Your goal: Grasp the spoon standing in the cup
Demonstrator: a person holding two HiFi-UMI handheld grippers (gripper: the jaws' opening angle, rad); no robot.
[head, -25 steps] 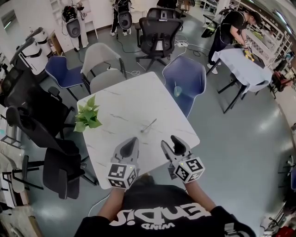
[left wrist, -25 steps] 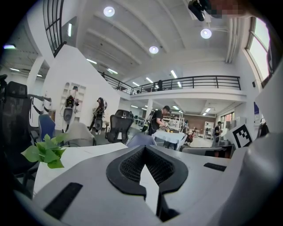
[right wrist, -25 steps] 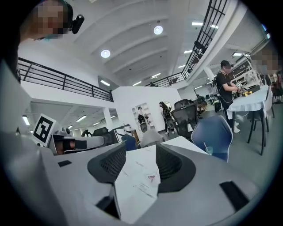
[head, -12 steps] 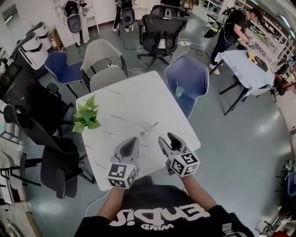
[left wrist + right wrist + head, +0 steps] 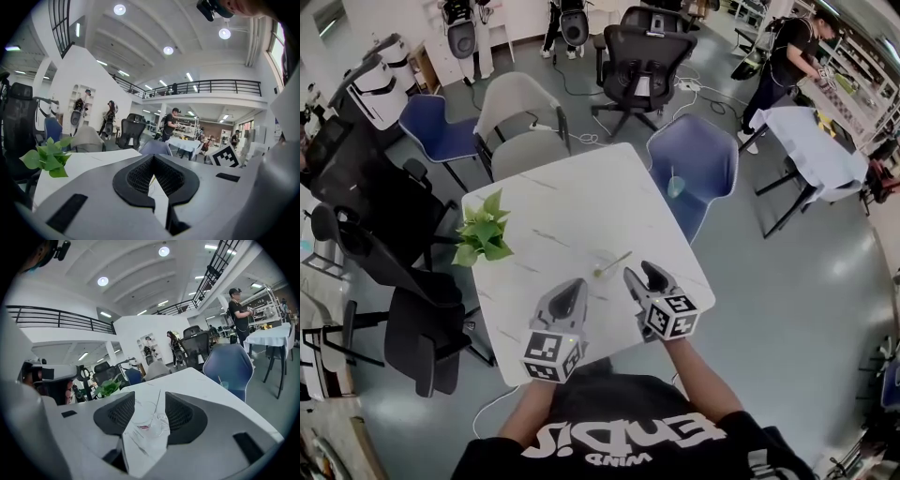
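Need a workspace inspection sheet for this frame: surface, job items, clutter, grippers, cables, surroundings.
Surface: white marble-look table.
Job's things: clear cup with spoon leaning in it, not grasped.
Clutter: potted plant at the table's left edge.
Grippers: left gripper shut, empty; right gripper open, cup lined up with its gap.
Cables: white cable on the floor beyond the table.
Surroundings: office chairs around; blue chair holding a drink with straw; person at a far table.
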